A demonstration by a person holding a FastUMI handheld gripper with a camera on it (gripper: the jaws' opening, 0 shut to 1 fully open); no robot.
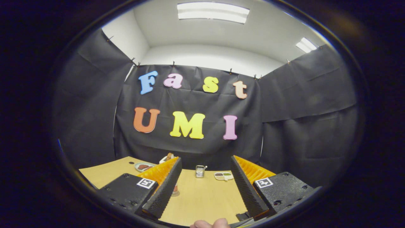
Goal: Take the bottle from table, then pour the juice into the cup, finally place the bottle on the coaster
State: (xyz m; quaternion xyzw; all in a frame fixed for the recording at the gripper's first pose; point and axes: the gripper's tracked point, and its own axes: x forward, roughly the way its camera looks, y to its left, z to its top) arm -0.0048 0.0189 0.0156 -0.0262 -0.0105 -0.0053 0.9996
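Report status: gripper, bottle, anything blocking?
Hand-held gripper open, nothing between fingers. Bottle not identified; a small object sits mostly hidden behind the left finger. Small metal container and divided dish beyond on the table.

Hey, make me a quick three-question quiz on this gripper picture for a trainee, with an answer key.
1. True or false: the gripper is shut on a bottle.
2. What stands on the table beyond the fingers, beside the divided dish? A) the small metal container B) a kettle C) a book
3. Fill in: the plate of dark food lies past the ____ finger.

Key: 1 false, the fingers are open with nothing between them; 2 A; 3 left.
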